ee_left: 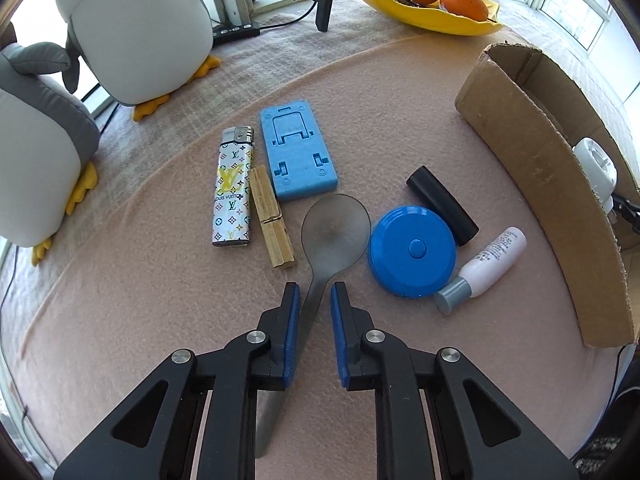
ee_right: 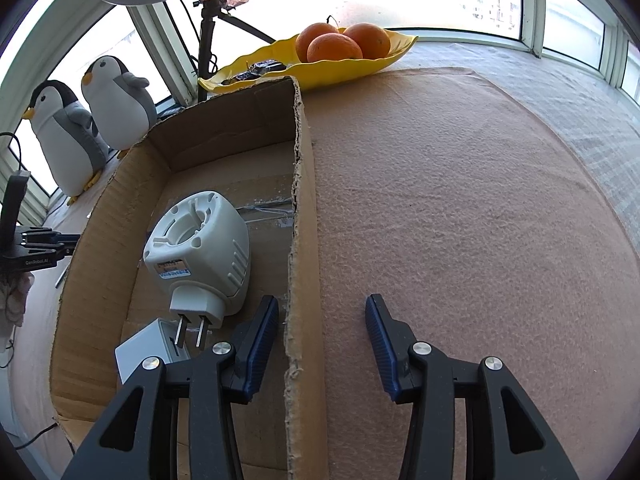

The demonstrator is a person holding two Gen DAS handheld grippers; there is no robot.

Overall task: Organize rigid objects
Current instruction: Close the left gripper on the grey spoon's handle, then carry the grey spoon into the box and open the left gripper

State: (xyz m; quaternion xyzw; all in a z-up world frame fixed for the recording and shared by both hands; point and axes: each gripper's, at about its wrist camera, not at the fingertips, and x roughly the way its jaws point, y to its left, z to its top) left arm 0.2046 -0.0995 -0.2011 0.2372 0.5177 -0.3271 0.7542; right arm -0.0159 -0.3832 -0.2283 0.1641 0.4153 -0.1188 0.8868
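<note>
Left gripper [ee_left: 315, 294] pinches the spoon [ee_left: 326, 248] handle, long axis running straight ahead; cardboard box [ee_left: 536, 184] lies right, where right gripper [ee_right: 322, 312] straddles its wall half-open.

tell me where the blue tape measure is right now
In the left wrist view, the blue tape measure lies on the pink mat, right of centre, between the spoon bowl and the small white bottle.

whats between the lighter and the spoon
A wooden clothespin lies between the lighter and the spoon, angled alongside the lighter; the left wrist view shows it.
</note>
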